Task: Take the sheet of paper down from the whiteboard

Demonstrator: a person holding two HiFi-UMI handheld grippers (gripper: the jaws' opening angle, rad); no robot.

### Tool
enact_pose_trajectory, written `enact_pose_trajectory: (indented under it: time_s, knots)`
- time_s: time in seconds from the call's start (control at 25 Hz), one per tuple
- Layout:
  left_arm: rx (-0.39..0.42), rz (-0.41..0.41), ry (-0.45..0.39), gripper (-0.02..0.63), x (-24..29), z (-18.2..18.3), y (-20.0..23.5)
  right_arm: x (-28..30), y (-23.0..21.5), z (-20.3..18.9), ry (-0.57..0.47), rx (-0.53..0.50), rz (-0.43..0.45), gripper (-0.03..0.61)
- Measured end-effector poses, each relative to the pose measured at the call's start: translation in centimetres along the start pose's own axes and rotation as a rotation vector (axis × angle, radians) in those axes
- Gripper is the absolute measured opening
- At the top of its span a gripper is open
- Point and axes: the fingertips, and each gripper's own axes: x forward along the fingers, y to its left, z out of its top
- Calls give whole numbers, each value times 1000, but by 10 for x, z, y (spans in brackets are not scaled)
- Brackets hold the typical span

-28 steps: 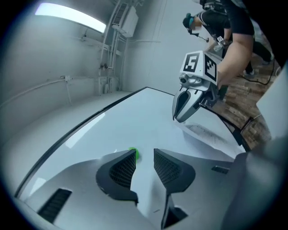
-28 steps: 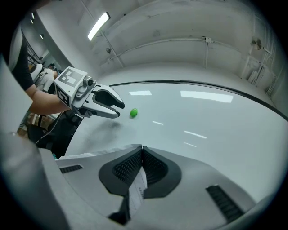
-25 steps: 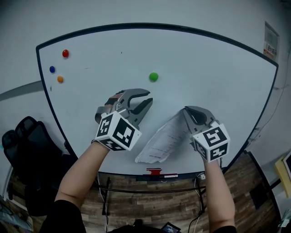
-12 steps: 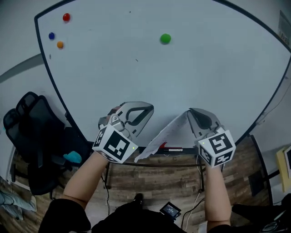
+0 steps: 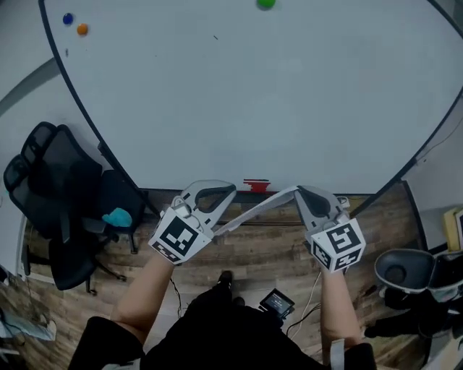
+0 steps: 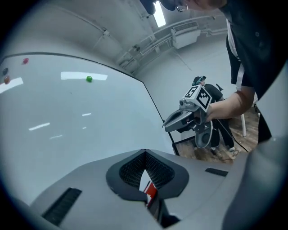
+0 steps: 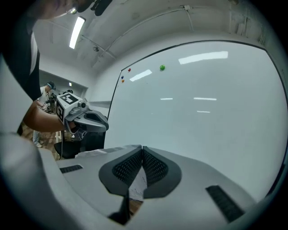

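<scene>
The sheet of paper (image 5: 253,211) is off the whiteboard (image 5: 253,108) and shows almost edge-on as a white strip. It runs down and to the left from my right gripper (image 5: 299,191), which is shut on one end of it. Between those shut pads a white sliver of paper (image 7: 137,184) shows in the right gripper view. My left gripper (image 5: 230,189) is shut, its tips just above the sheet's free end, and I see no paper in it. Both grippers hang just below the board's bottom edge, tips facing each other. Each shows in the other's view: the right gripper (image 6: 167,126) and the left gripper (image 7: 106,126).
A green magnet (image 5: 265,3) and blue (image 5: 68,19) and orange (image 5: 82,29) magnets stay on the board. A red item (image 5: 257,186) lies on the board's tray. A black chair (image 5: 51,195) stands at the left, and a dark round seat (image 5: 398,269) at the right, on wood flooring.
Both grippers have dropped from in front of the board to below its lower edge. The left jaws went from open to shut. The paper stayed in the right gripper and swung flatter.
</scene>
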Motion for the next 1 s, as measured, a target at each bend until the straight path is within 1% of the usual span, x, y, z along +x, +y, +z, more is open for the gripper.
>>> enact_pose_trajectory:
  time_s: [0.12, 0.32, 0.48, 0.56, 0.64, 0.76, 0.88, 1.0]
  knots:
    - [-74, -3, 11, 11, -12, -23, -21, -7, 20, -35, 43, 31, 24, 18]
    - [-177, -11, 25, 11, -29, -59, -60, -29, 50, -99, 105, 114, 53, 18]
    - [-270, 3, 2, 11, -39, -86, -82, -41, 68, -132, 117, 126, 65, 18]
    - [-307, 10, 5, 11, -44, -100, -93, -46, 77, -147, 119, 148, 62, 18]
    - [-333, 7, 8, 11, -47, -115, -107, -53, 84, -162, 128, 171, 59, 18]
    - [-373, -24, 12, 11, -52, -129, -126, -62, 96, -186, 156, 195, 62, 18]
    - [-400, -56, 28, 11, -55, -132, -138, -72, 103, -206, 184, 212, 60, 18]
    - [-413, -87, 24, 11, -55, -130, -146, -78, 108, -216, 196, 226, 53, 18]
